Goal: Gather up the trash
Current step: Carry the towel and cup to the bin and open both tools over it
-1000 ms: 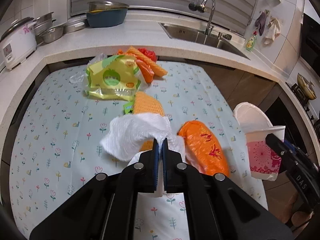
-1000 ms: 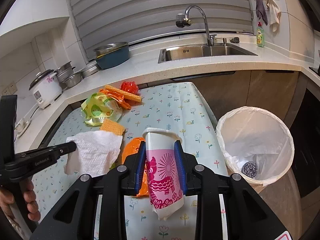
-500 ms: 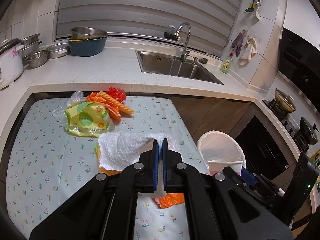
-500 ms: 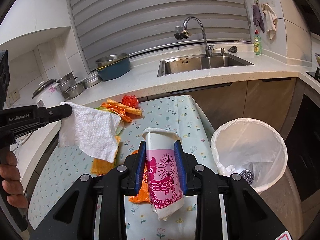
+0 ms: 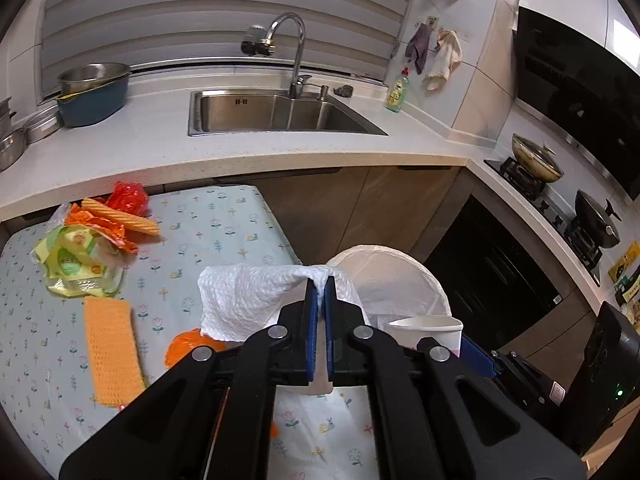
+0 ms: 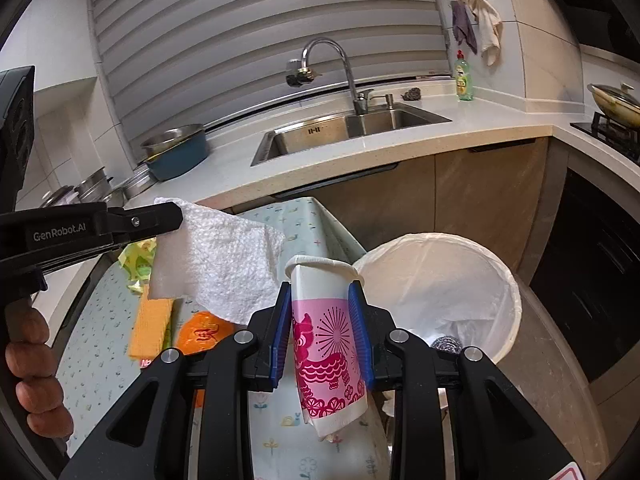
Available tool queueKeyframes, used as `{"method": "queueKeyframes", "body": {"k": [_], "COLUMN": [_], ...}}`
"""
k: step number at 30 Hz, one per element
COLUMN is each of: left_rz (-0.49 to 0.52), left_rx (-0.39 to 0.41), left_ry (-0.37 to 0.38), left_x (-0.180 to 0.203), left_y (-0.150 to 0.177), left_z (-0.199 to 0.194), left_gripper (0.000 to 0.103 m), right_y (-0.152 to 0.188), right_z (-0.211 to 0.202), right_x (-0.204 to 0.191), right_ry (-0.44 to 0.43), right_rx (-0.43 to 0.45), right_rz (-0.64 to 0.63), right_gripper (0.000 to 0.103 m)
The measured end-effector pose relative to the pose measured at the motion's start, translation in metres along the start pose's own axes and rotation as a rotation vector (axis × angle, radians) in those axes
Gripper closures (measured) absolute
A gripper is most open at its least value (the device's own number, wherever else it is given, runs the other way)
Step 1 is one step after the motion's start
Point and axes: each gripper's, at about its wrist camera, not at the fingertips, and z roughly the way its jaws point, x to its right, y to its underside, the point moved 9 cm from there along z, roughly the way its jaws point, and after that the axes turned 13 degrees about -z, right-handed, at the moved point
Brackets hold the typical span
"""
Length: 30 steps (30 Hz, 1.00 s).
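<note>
My left gripper [image 5: 319,286] is shut on a white paper towel [image 5: 244,300], which hangs to its left above the table's right end, near the white-lined trash bin [image 5: 396,276]. From the right wrist view the same left gripper [image 6: 176,216] holds the paper towel [image 6: 216,264] in the air. My right gripper [image 6: 322,300] is shut on a pink and white paper cup [image 6: 326,332], squeezed flat, just left of the trash bin [image 6: 460,276]. The paper cup's rim [image 5: 426,324] shows in the left wrist view.
On the floral tablecloth [image 5: 208,224] lie a yellow-green wrapper [image 5: 76,260], orange wrappers [image 5: 116,220], a red bag [image 5: 128,198], an orange sponge cloth [image 5: 110,348] and an orange bag [image 5: 188,350]. A steel scourer [image 6: 446,342] lies in the bin. Counter, sink [image 5: 276,114] and stove [image 5: 532,176] surround.
Both grippers have swung right toward the bin. The paper towel has been lifted off the table and carried over its right end. The cup stays gripped.
</note>
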Motion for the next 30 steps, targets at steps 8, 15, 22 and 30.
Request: {"method": "queueKeyframes", "body": {"k": [8,15,22,30], "left_rz": [0.074,0.103,0.114,0.095], "left_rx": [-0.101,-0.17,-0.162,-0.125], "left_ry": [0.059,0.084,0.08,0.041], "left_x": [0.057,0.081,0.084,0.066], "left_y": [0.02,0.028,0.026,0.013], "left_z": [0.067,0.114,0.126,0.119], "left_gripper": [0.1,0.099,0.06,0.06], "right_y": [0.011,0.012,0.011,0.004], "right_z": [0.011,0.02,0.03,0.039], "right_x": [0.057,0.092,0.103,0.097], "right_ry": [0.081,0.125,0.133,0.125], "right_rx": [-0.028,-0.034,-0.04,-0.04], "right_rz": [0.063,0.101,0.104,0.086], "right_gripper": [0.076,0.076,0.076,0.076]}}
